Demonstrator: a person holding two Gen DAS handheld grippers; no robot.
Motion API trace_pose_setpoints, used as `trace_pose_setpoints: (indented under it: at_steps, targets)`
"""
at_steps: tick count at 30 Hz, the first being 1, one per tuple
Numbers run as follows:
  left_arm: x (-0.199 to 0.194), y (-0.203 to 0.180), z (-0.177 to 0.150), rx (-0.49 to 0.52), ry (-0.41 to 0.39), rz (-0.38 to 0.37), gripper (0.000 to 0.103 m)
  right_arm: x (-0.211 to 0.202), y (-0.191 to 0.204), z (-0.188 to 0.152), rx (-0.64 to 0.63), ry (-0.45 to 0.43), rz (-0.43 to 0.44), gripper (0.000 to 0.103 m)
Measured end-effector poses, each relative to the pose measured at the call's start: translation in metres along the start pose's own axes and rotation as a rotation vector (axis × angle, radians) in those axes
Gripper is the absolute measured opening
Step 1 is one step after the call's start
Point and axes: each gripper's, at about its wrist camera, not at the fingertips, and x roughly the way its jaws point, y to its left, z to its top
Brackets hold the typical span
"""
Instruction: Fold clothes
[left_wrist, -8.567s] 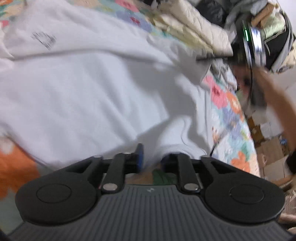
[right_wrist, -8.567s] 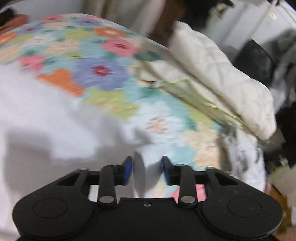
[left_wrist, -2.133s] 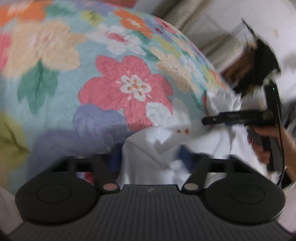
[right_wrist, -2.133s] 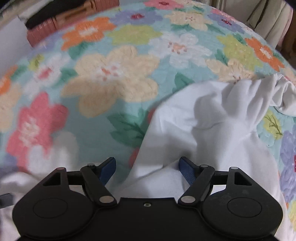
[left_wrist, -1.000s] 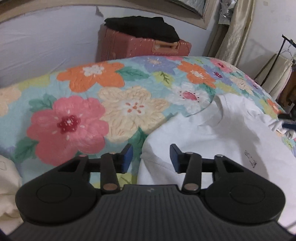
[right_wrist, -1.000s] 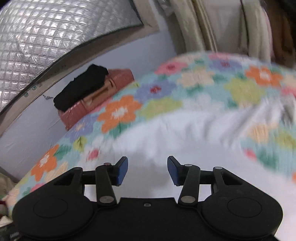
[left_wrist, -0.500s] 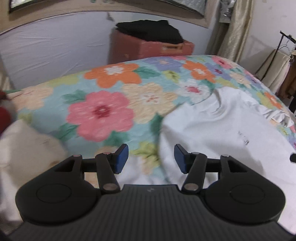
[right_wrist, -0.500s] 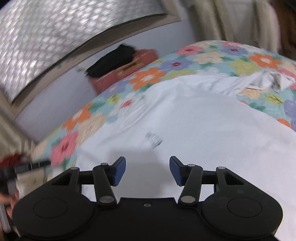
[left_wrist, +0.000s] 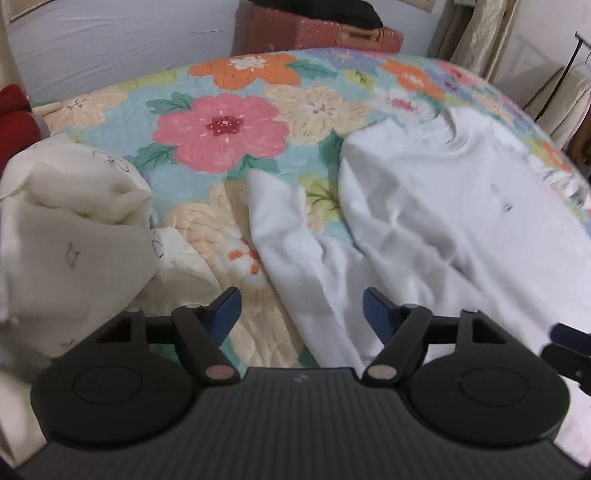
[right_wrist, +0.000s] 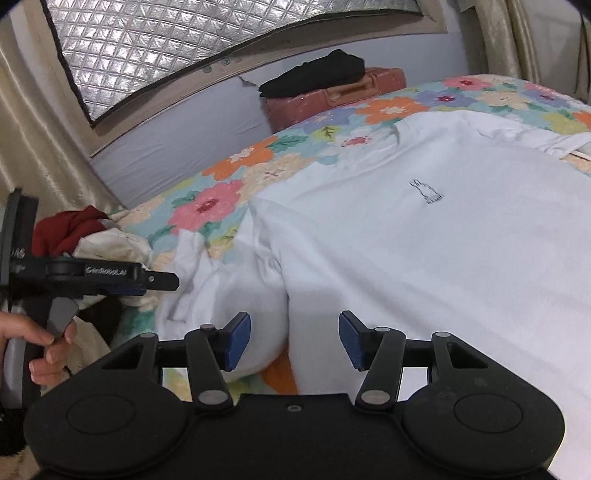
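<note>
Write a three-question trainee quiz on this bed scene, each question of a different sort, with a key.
1. True or false: the left gripper is shut on the sleeve.
2. What lies on the pink suitcase? A) black clothing B) a pillow C) a red towel
3. Fill in: the small print on the white sweatshirt shows a ____.

Key:
1. False. Its jaws are open, as are those of the right gripper.
2. A, black clothing.
3. Rabbit.
</note>
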Motion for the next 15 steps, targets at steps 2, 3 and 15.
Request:
trace_pose_setpoints:
  at_steps: [2, 3, 15]
  targets:
    - [0.014, -0.005, -0.002, 0.032, -0.018, 0.038, 0.081, 0.005, -0.001, -0.005, -0.005, 0.013, -0.002, 0.059]
    - [0.023, -0.008, -0.001, 0.051, -0.015, 0.054, 0.085, 0.007, -0.001, -0.006, -0.009, 0.02, -0.007, 0.059]
    - [0.0, -0.034, 0.012, 0.206, -0.244, 0.168, 0.005, -0.004, -0.013, -0.016, -0.035, 0.027, -0.07, 0.06]
